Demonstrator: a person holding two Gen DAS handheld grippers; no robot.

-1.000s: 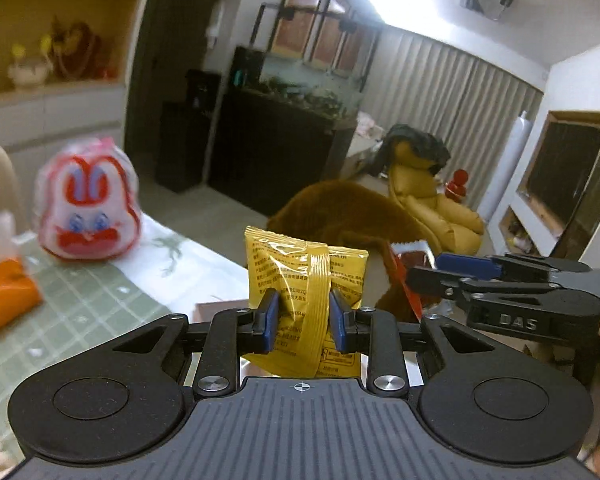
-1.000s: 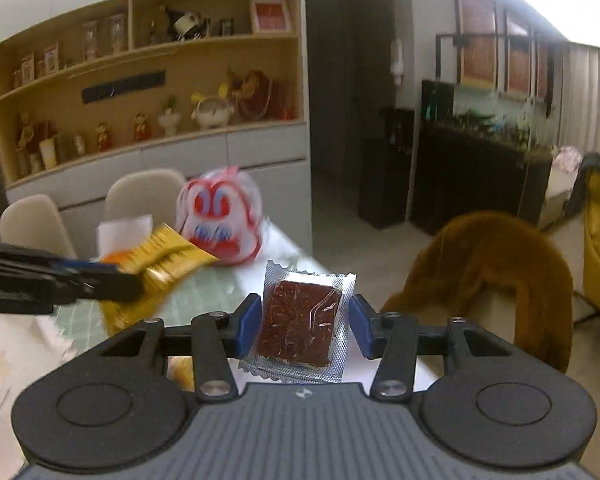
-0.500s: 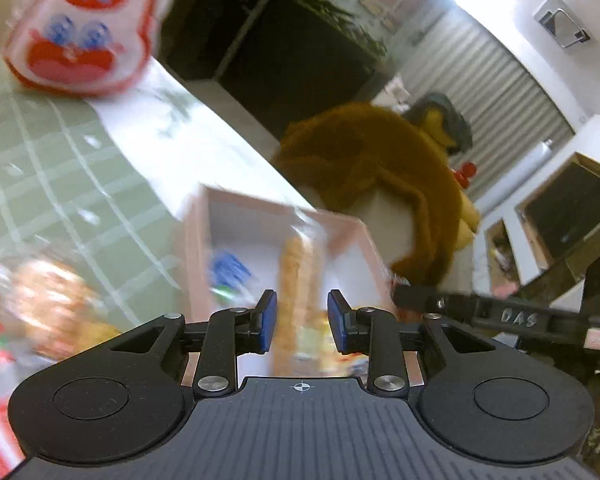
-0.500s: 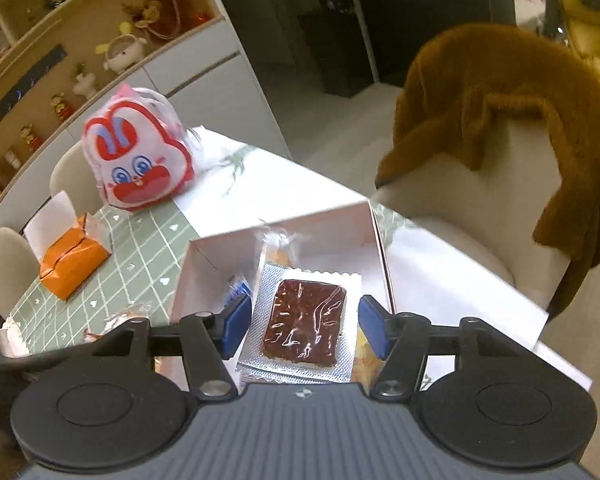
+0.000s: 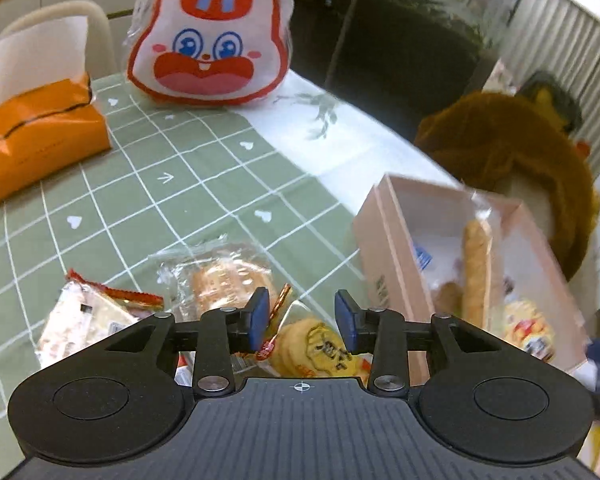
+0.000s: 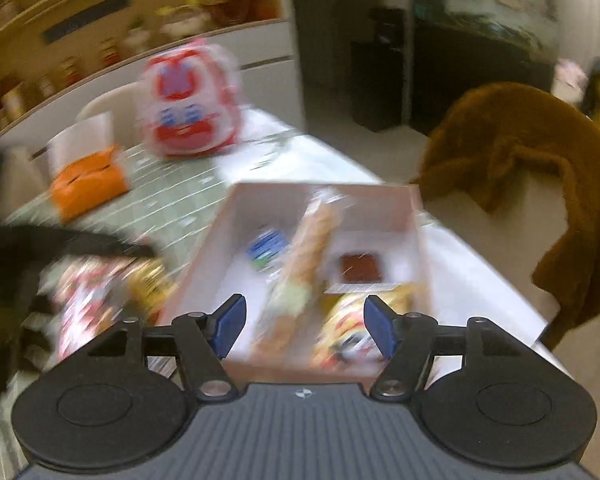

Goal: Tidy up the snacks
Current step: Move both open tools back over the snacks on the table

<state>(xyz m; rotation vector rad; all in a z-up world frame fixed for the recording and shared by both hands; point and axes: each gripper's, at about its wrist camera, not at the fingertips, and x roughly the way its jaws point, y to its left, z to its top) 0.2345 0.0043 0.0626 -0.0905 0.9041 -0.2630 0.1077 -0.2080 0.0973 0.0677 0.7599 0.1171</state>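
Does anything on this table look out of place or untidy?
Yes. Several wrapped snacks lie in a loose heap on the green tablecloth, outside the pink box. Inside the box, one long wrapped snack lies slanted. Nothing looks spilled or damaged.

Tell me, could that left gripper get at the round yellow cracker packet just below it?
Probably yes. The left gripper is open and empty, and the round yellow cracker packet lies on top of the pile right beneath its fingers, uncovered.

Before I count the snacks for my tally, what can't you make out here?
- Left wrist view: pink box, near end hidden behind the left gripper.
- Right wrist view: loose snack packets left of the box, smeared by motion blur.
- Packet print: unreadable in either view.
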